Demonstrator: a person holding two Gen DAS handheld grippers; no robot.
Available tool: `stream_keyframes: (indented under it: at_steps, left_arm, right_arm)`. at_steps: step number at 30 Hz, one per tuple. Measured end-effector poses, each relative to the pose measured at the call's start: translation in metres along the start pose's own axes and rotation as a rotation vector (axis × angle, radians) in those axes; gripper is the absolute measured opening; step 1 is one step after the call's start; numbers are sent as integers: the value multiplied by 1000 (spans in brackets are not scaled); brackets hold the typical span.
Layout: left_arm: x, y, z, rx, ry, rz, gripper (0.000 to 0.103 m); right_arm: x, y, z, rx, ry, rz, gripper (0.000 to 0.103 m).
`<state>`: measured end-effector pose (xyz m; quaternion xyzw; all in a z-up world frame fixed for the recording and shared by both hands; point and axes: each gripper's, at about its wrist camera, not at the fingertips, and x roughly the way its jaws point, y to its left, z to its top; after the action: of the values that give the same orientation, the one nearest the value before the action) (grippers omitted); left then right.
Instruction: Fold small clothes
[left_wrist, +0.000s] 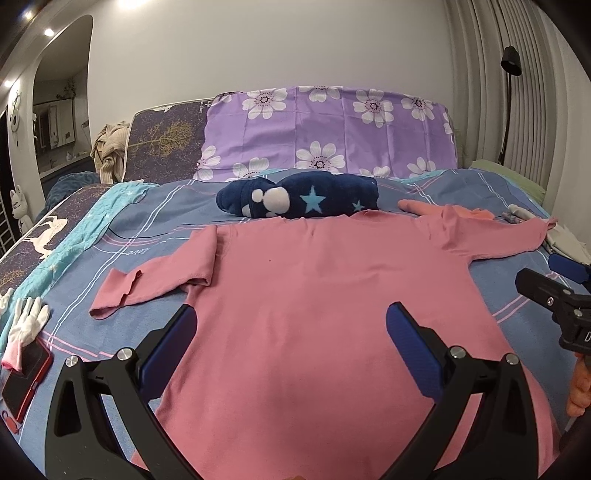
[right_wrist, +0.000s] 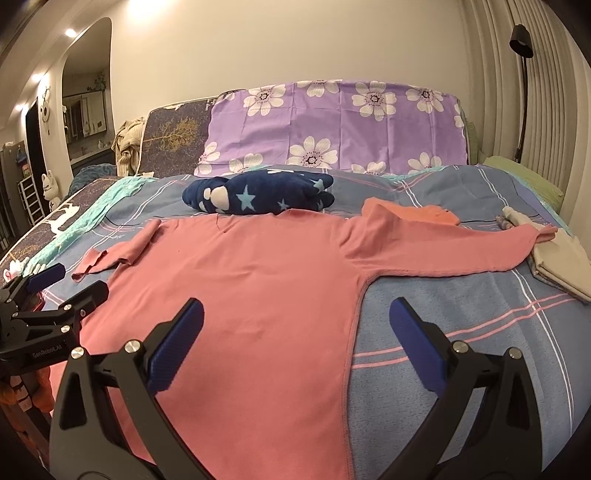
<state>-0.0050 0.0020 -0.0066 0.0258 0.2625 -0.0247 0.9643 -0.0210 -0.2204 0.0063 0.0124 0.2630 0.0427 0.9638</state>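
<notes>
A pink long-sleeved shirt (left_wrist: 314, 295) lies flat on the blue plaid bedspread (left_wrist: 147, 229), collar toward the pillows. Its left sleeve (left_wrist: 155, 280) is bent and partly folded back; its right sleeve (right_wrist: 443, 254) stretches out to the right. My left gripper (left_wrist: 291, 325) is open above the shirt's lower left body, holding nothing. My right gripper (right_wrist: 295, 317) is open over the shirt's right side seam (right_wrist: 351, 332), also holding nothing. The other gripper shows at each view's edge: the right gripper (left_wrist: 554, 288) in the left wrist view, the left gripper (right_wrist: 55, 288) in the right.
A folded navy fleece with stars (left_wrist: 299, 197) lies beyond the collar, with an orange garment (right_wrist: 417, 214) beside it. Purple flowered pillows (left_wrist: 328, 129) stand at the headboard. White gloves (left_wrist: 26, 321) and a red phone (left_wrist: 26, 380) lie left; folded pale cloth (right_wrist: 561, 262) lies right.
</notes>
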Motion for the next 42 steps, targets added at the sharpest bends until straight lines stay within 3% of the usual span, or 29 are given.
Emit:
stream_keyframes:
  at_steps: [42]
  left_arm:
    - [8, -10, -8, 46, 42, -14, 102]
  right_arm:
    - [2, 5, -4, -23, 10, -32, 101]
